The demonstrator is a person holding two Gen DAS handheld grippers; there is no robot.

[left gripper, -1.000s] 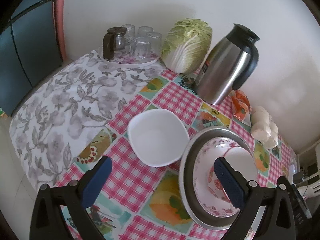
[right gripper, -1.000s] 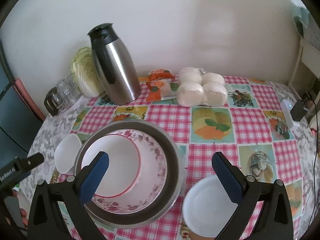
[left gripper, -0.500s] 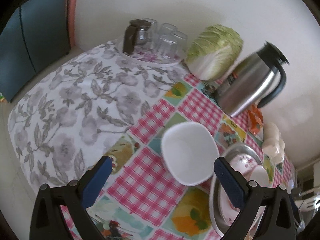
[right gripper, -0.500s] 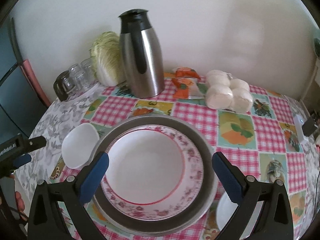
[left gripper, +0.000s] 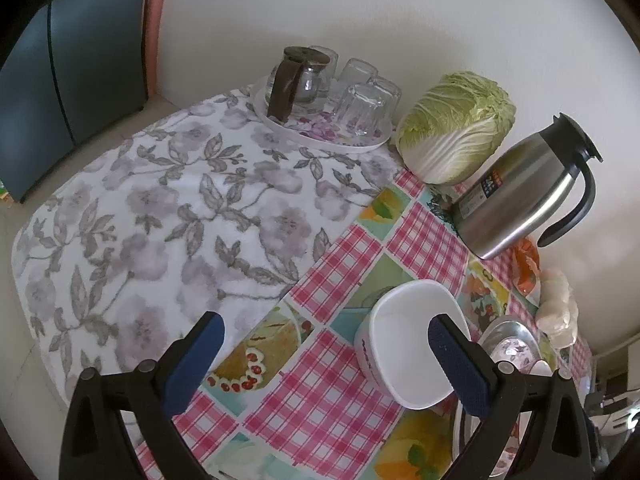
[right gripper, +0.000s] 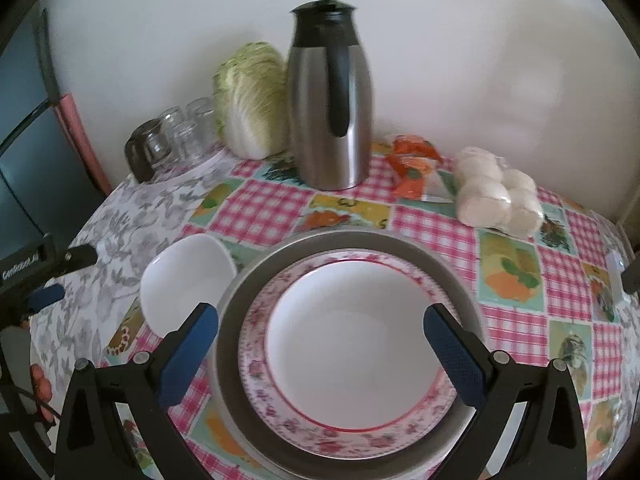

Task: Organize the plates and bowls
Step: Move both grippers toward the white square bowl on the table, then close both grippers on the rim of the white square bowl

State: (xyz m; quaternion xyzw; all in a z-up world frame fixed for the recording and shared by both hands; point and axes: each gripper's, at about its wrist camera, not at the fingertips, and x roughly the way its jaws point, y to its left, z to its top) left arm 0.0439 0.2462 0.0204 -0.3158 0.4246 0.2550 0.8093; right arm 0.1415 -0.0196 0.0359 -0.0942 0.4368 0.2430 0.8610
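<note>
My left gripper (left gripper: 322, 354) hangs wide open over the tablecloth (left gripper: 168, 216), nothing between its blue pads; its right-hand finger overlaps the square white bowl (left gripper: 404, 344) at lower right of the left wrist view, tho contact can't be judged. That bowl sits on the pink-check part of the cloth, w/ the edge of the metal tray (left gripper: 508, 334) just beyond it at the right edge. Upper centre: a floral plate w/ upturned glasses (left gripper: 366, 108) & a small glass pot (left gripper: 298, 80), then a cabbage (left gripper: 456, 128) & a steel thermos (left gripper: 524, 196) to the right. My right gripper (right gripper: 320, 338), also spread open & empty, is poised above the stack filling the lower centre of the right wrist view: round metal tray (right gripper: 460, 280), floral-rimmed plate (right gripper: 260, 368) inside it, red-rimmed white bowl (right gripper: 352, 356) on top. The square white bowl (right gripper: 186, 280) lies just left of the tray; whether they touch is unclear. Thermos (right gripper: 330, 100) & cabbage (right gripper: 250, 100) stand top centre, an orange packet (right gripper: 414, 164) & bagged white buns (right gripper: 496, 196) at right
</note>
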